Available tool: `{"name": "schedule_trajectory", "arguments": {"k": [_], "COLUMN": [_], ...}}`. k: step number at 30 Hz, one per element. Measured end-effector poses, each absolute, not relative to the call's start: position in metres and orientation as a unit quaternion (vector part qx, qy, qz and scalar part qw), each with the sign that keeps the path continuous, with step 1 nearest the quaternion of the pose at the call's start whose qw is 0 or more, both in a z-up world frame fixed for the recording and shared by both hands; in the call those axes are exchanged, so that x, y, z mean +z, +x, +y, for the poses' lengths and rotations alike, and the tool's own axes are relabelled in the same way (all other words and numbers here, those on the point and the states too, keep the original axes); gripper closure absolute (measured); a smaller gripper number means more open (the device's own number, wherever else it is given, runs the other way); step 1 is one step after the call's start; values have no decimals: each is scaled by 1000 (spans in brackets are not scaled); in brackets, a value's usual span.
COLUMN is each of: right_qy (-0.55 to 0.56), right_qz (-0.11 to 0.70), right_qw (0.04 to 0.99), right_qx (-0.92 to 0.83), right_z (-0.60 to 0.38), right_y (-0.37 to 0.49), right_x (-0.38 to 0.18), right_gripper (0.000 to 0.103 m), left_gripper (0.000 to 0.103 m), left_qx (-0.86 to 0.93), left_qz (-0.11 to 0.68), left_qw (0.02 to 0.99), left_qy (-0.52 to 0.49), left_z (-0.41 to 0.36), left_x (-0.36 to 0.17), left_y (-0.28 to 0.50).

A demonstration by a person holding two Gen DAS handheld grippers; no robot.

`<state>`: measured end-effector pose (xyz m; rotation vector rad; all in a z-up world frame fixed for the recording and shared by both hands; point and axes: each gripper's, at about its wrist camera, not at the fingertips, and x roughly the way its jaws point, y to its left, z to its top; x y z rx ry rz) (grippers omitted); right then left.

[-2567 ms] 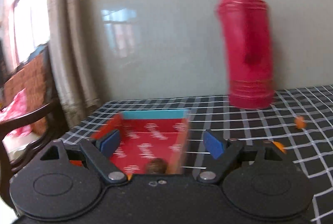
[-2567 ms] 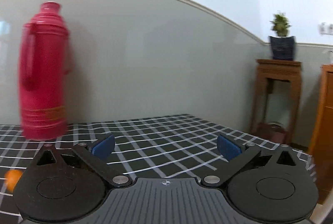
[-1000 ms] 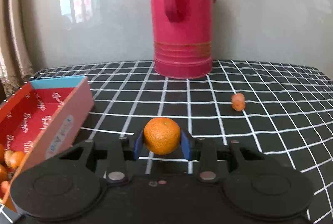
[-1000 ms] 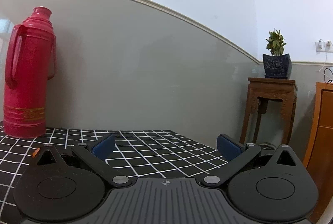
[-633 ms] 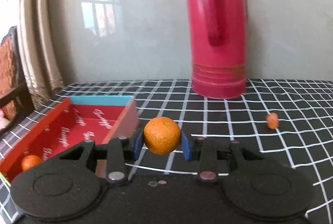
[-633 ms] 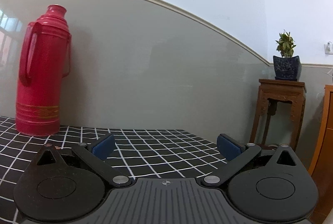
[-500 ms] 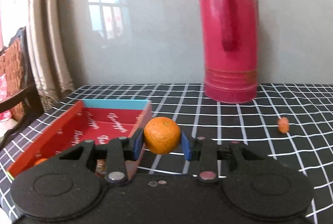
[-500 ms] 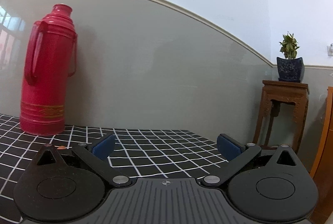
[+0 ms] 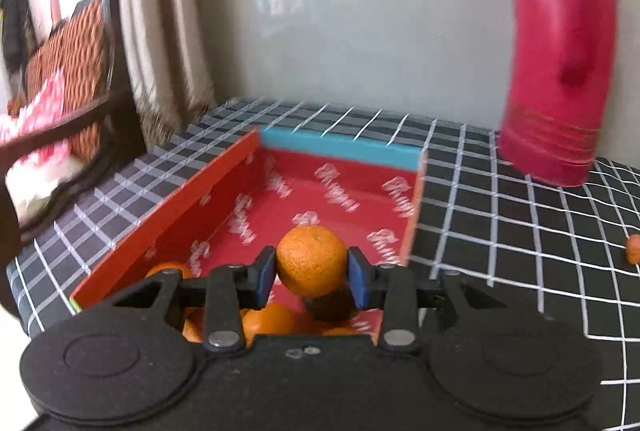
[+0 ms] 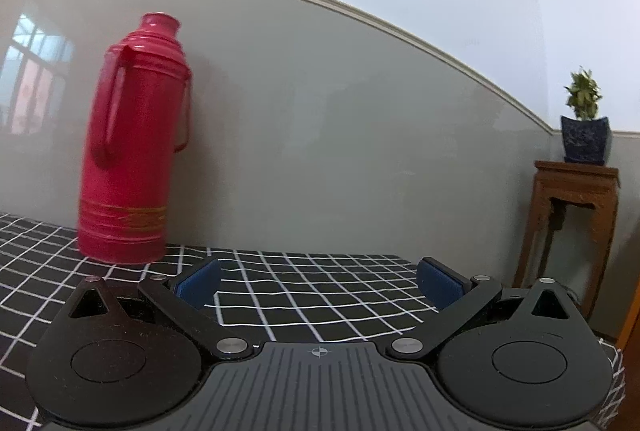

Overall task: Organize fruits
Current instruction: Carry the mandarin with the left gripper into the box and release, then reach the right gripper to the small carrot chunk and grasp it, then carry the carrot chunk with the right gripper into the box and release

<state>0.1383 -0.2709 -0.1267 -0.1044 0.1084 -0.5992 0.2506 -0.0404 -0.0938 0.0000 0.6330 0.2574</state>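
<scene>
My left gripper [image 9: 311, 275] is shut on an orange mandarin [image 9: 311, 259] and holds it above the near end of a red box [image 9: 188, 203] with a blue far wall. Several more mandarins [image 9: 264, 323] and a dark brown fruit [image 9: 330, 305] lie in the box under the gripper. A small orange fruit [image 9: 633, 249] lies on the checked cloth at the far right. My right gripper [image 10: 320, 285] is open and empty above the checked table [image 10: 320, 295].
A tall red thermos [image 9: 560, 63] stands at the back by the wall, right of the box; it also shows in the right wrist view [image 10: 132, 159]. A wooden chair [image 9: 60, 103] stands left of the table. A wooden stand with a potted plant [image 10: 576, 199] is at the right.
My left gripper picked up the mandarin and carried it left to above the red box. My right gripper stayed open and swung slightly.
</scene>
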Motion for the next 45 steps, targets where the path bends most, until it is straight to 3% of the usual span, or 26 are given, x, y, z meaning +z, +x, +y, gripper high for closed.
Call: {"name": "schedule_trajectory", "arguments": {"k": [9,13,16,19,29,30,31,32,38,39,40,41,44,45], "right_qy": [-49,-24,-21,-31,48,54,58,59,66,64,64,66,67,70], "right_qz": [99,125,147,171,250,251,254,260,289,291,294,300,306,306], "right_qw": [966,972,973,972,962,961,961,960,951,950,949,948,946,946], "right_qx": [-235,-198,-178,-159,-102,-98,-95,-90,-93,-94,-93,-88,-86,-84], "right_z": [-263,-268,-270,-272,-301,-301,-301,-301,-301,-301,-300,-300,-301,-302], "right_y": [156,167,180,198,271,276,281,286,314,318,320,321,325,325], "right_x": [-124,-120,-119,-120,-130,-130,-130,-131,-137,-138,-139,-141,-142,-142], "right_gripper": [0,0,0,0,1,7,22,29,33,39,54,62,79,79], "left_gripper": [68,48,45,36,31,31,31,31,31,31,30,30,30,30], "left_qx": [142,147,153,162,207,210,214,219,230,231,232,233,237,238], "left_qz": [324,320,306,292,258,258,258,259,259,259,259,259,261,262], "left_qw": [935,936,939,943,944,943,942,941,938,938,937,937,936,935], "left_qy": [-16,-15,-10,-1,25,24,22,19,15,16,16,17,15,14], "left_z": [-15,-6,2,9,41,45,49,53,71,72,74,76,82,83], "left_x": [-89,-87,-83,-80,-78,-78,-78,-77,-77,-78,-78,-78,-79,-78], "left_y": [244,239,235,233,220,220,220,220,214,213,212,211,210,208]}}
